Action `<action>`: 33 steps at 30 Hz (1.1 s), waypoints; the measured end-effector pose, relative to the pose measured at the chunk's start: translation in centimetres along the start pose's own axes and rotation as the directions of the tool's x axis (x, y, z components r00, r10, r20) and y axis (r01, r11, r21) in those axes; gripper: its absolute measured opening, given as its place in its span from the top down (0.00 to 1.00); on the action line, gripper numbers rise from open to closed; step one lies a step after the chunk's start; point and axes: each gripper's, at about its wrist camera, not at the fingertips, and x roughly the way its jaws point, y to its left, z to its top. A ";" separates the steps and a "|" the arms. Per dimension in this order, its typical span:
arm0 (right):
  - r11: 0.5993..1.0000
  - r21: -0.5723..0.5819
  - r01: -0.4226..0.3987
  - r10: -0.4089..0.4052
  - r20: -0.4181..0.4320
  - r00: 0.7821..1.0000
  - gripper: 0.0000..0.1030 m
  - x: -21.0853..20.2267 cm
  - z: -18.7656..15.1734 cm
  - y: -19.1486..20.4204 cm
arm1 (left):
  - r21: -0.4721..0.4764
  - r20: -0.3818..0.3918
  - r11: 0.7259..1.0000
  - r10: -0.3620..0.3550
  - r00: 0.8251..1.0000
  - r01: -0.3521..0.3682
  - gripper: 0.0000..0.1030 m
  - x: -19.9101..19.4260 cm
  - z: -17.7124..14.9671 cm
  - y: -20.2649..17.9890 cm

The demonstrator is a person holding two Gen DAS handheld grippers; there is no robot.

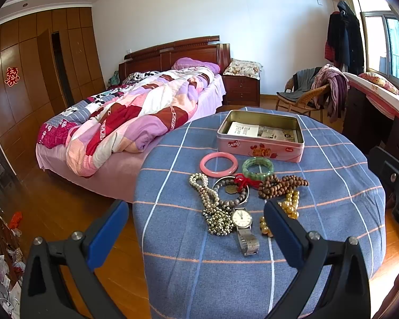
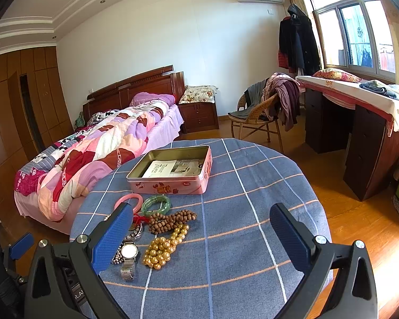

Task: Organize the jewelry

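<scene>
On round tabletop (image 2: 252, 186) with blue plaid cloth: jewelry pile (image 1: 242, 196) at centre, open pink tin (image 1: 260, 135) at 12 o'clock. Bed (image 1: 135, 111) at 10 o'clock. Left hand-held gripper (image 1: 196, 228) and right hand-held gripper (image 2: 202, 236) both released, empty.

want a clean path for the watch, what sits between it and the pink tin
In the left wrist view, between the watch and the pink tin lie a grey bead bracelet with a red tassel, then the green bangle.

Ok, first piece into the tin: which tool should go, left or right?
Probably left. The left tool is open with the watch and pearl strands between its fingers. The right tool is open over bare cloth; the jewelry lies beside its left finger. The tin is open.
</scene>
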 end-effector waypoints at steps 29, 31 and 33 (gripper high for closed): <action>1.000 0.003 -0.001 0.001 -0.003 1.000 0.01 0.0 0.0 0.1 | 0.001 0.001 1.000 -0.001 1.000 0.001 0.00 0.0 0.0 -0.1; 1.000 0.006 0.000 0.000 -0.002 1.000 0.01 0.0 0.0 0.1 | 0.001 0.001 1.000 0.000 1.000 0.000 0.00 0.0 0.0 -0.1; 1.000 0.005 0.000 0.000 -0.004 1.000 0.01 0.0 -0.1 0.2 | 0.000 0.001 1.000 -0.001 1.000 0.001 0.00 0.1 0.0 -0.1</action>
